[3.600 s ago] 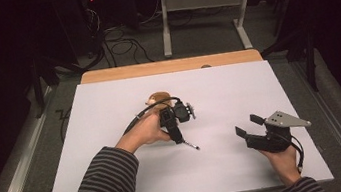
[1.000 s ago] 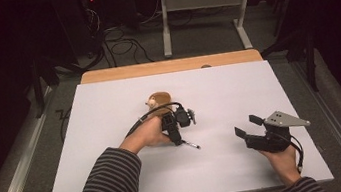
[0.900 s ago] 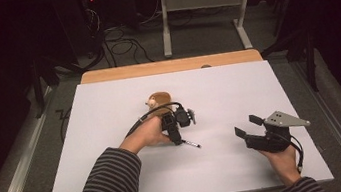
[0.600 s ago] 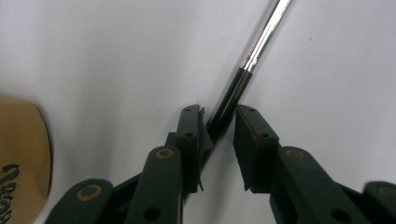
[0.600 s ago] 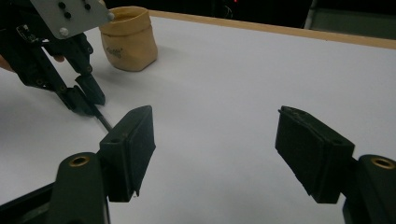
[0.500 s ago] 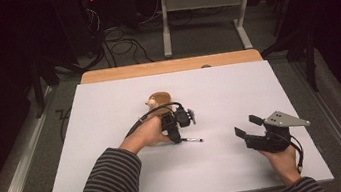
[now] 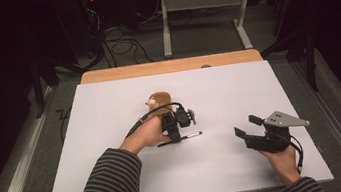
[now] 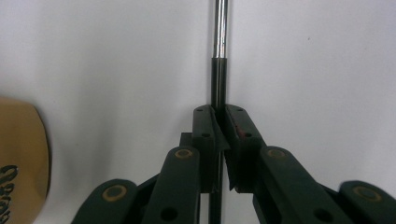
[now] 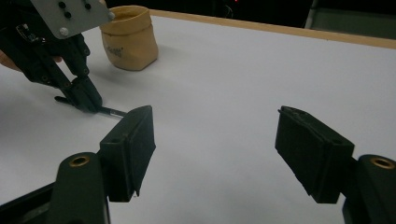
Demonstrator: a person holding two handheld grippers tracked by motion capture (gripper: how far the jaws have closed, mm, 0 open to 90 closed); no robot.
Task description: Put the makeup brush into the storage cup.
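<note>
The left gripper (image 8: 219,140) had just pinched its jaws together on the pen (image 8: 218,56) lying on the table (image 7: 109,104), likely ready to lift, while the right gripper (image 9: 215,154) waited with jaws apart.

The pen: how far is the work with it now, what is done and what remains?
Done: the left gripper has just closed its jaws on the pen, which lies flat on the white table. In hand: the grip only; the pen is not yet lifted. Left, probably: carrying it to the tan pouch standing nearby. The right gripper rests open, apart from both.
</note>
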